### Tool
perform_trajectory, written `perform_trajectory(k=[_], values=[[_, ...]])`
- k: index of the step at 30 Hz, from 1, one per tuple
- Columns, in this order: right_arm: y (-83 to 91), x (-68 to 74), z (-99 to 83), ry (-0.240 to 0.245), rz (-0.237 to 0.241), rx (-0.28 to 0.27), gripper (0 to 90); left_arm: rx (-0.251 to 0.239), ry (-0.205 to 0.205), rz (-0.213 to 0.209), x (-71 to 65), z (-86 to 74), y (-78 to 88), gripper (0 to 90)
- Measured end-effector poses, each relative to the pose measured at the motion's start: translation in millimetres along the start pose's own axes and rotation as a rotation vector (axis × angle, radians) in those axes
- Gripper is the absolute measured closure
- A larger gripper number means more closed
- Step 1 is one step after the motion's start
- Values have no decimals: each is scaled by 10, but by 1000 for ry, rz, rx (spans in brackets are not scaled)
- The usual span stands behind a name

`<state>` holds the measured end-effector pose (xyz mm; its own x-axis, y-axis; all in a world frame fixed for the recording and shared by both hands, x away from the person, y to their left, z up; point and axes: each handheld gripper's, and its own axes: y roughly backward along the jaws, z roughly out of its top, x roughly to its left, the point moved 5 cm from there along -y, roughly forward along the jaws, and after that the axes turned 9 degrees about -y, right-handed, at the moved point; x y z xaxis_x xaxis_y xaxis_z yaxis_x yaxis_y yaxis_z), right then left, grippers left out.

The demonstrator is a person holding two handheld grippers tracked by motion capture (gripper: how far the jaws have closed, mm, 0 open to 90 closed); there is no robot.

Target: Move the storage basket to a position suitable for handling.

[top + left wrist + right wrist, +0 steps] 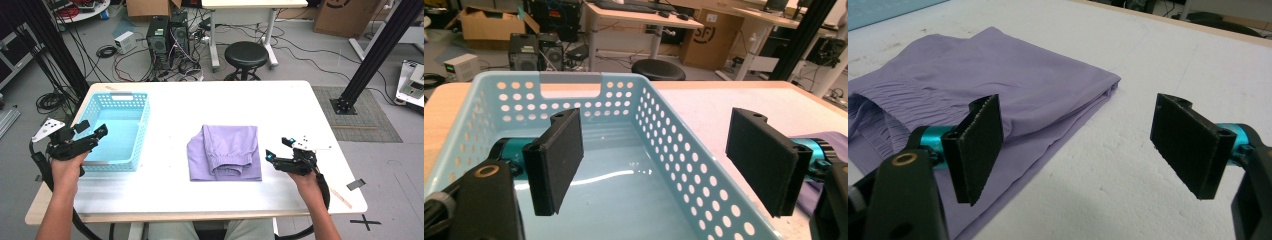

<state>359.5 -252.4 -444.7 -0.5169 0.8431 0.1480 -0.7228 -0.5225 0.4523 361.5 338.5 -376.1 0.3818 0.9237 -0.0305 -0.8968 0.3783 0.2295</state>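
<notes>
Folded purple shorts (225, 159) lay mid-table from above, between your left gripper (90, 134) by the blue basket (141, 131) and your right gripper (280, 149).

Left gripper view: your jaws stood wide, empty, over the basket.

Right gripper view: jaws parted beside the cloth's edge; it looked soft, light and floppy, so pinch all layers there.

The basket's (589, 100) near end was cut off by the picture's bottom edge; the left claw (664, 165) hid part of its floor.
</notes>
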Motion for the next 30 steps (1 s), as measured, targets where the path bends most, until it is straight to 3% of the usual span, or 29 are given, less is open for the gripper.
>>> perform_trajectory(k=[18, 30], values=[[-14, 13, 2, 8, 7, 0, 214, 6, 9, 5, 35, -41, 49, 229], [8, 11, 1, 10, 6, 0, 214, 8, -6, -47, -255, 8, -68, 231]])
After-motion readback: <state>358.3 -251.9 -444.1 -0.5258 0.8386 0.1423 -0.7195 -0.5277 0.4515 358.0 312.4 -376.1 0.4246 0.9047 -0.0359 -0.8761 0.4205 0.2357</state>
